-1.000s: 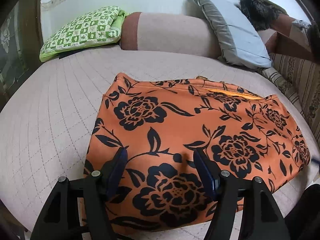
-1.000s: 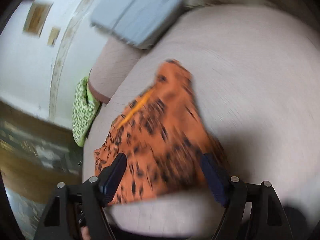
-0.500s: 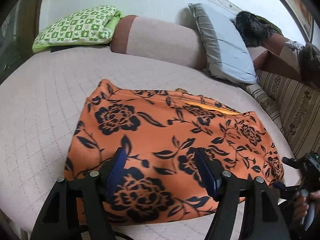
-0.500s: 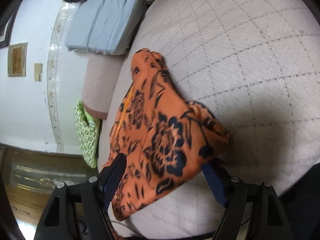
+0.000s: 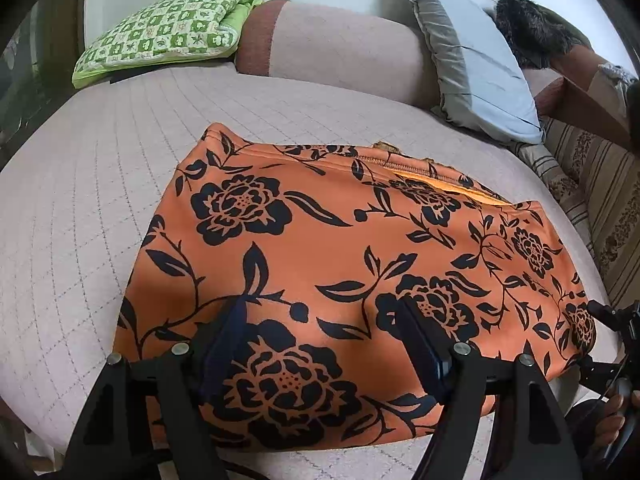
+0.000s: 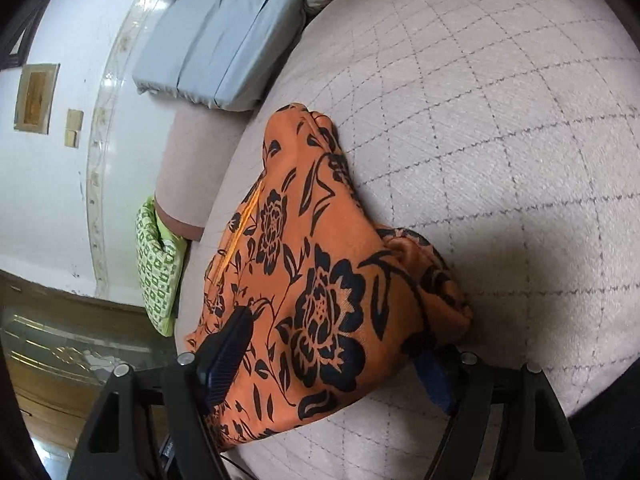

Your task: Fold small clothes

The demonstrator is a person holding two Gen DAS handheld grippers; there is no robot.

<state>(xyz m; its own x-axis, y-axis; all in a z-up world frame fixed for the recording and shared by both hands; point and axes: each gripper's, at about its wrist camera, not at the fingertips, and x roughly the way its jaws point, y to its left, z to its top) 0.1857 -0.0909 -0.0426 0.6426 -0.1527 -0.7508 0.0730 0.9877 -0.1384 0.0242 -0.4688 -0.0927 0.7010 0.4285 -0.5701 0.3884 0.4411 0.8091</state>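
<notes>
Orange flowered garment [image 5: 352, 264] flat on quilted bed [image 5: 80, 208]. My left gripper [image 5: 324, 344] just widened, released above it; right gripper [image 6: 332, 360] spread, straddling its corner.

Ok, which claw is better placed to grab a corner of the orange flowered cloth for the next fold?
Right. The right claw sits open around the bunched end corner of the orange cloth. The left claw hovers open over the flat middle.

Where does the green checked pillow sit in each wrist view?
Left wrist: green checked pillow at upper left, at the far edge of the bed, left of the bolster.
Right wrist: pillow at left centre, seen edge-on below the bolster.
Shared landmark: the grey pillow at the bolster's other end.
</notes>
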